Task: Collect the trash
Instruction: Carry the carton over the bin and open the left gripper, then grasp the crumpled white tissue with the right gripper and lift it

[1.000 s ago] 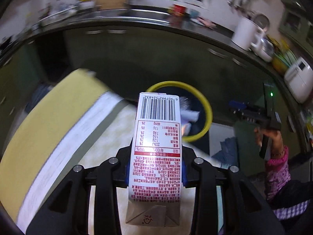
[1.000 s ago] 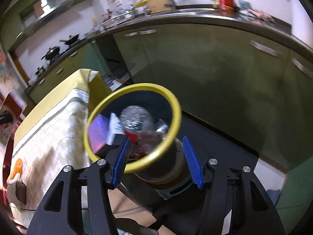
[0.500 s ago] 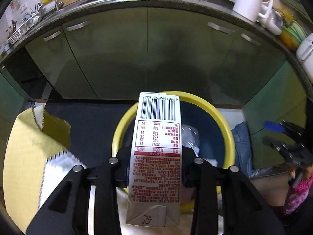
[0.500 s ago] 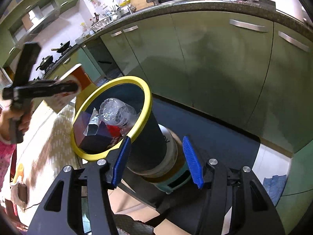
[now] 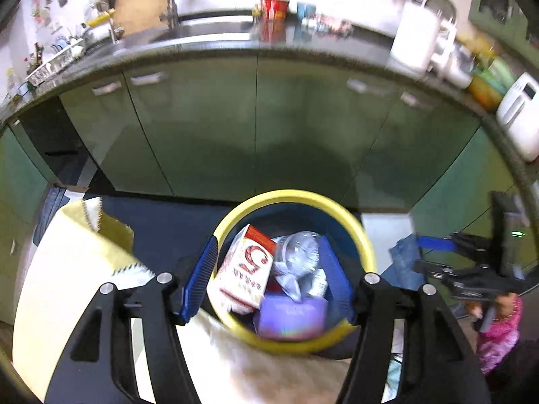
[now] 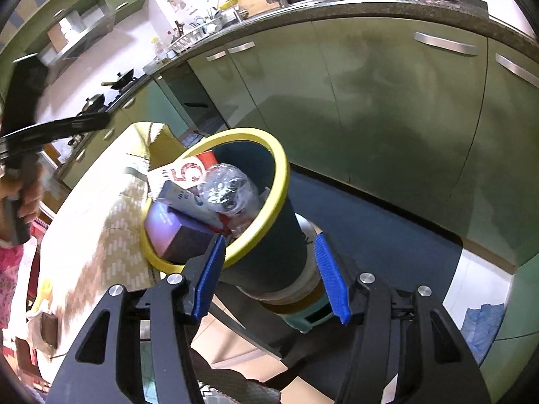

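Observation:
A dark bin with a yellow rim (image 5: 368, 245) (image 6: 283, 175) stands beside the cloth-covered table (image 5: 64, 269). A red-and-white milk carton (image 5: 244, 277) (image 6: 188, 173) lies inside it, free of my pads, next to a clear plastic bottle (image 5: 299, 252) and a purple box (image 5: 289, 313). My left gripper (image 5: 268, 245) hangs over the bin with its jaws opening and nothing pressed between them. From the right wrist view it shows at the far left (image 6: 84, 124), held by a hand (image 6: 27, 198). My right gripper (image 6: 269, 239) (image 5: 438, 256) stands open and empty, nearer than the bin.
Green cabinets (image 6: 387, 107) under a dark counter with a sink run behind the bin. A dark mat (image 6: 387, 235) and a blue rag (image 6: 485, 326) lie on the floor. A white kettle (image 5: 416, 40) sits on the counter. A brown item (image 6: 49, 328) lies on the tablecloth.
My left gripper carried the carton from above the table to over the bin, then opened. The carton has left the jaws and now lies in the bin. The right gripper barely shifted.

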`<state>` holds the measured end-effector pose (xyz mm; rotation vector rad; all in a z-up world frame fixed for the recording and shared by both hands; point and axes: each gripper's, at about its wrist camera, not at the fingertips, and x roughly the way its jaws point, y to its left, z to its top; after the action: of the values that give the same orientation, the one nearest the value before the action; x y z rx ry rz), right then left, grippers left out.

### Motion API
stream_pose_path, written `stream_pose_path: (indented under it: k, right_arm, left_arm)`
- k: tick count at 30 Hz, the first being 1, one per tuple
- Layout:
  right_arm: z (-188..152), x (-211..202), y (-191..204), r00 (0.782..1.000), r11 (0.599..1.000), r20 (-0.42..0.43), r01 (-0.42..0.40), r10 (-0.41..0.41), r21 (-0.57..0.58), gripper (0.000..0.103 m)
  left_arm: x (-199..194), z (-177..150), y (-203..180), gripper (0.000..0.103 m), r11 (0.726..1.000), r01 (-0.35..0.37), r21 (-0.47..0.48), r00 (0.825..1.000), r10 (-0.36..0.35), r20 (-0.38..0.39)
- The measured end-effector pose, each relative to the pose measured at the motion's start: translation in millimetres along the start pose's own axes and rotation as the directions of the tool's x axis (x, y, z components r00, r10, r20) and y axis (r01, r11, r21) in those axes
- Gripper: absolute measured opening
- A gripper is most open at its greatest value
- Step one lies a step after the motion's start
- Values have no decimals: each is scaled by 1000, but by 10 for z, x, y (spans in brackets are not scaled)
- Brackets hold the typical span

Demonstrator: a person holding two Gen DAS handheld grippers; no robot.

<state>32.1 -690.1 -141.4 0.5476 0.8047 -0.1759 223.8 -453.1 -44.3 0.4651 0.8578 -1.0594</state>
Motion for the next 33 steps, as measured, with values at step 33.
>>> stream_pose_path:
  k: [33]
  right_arm:
    - [-1352, 99, 3779, 745, 481, -471, -665, 473, -571, 61]
  left_arm:
    - [-3199, -3443, 305, 96, 726, -340, -599, 798, 559, 225]
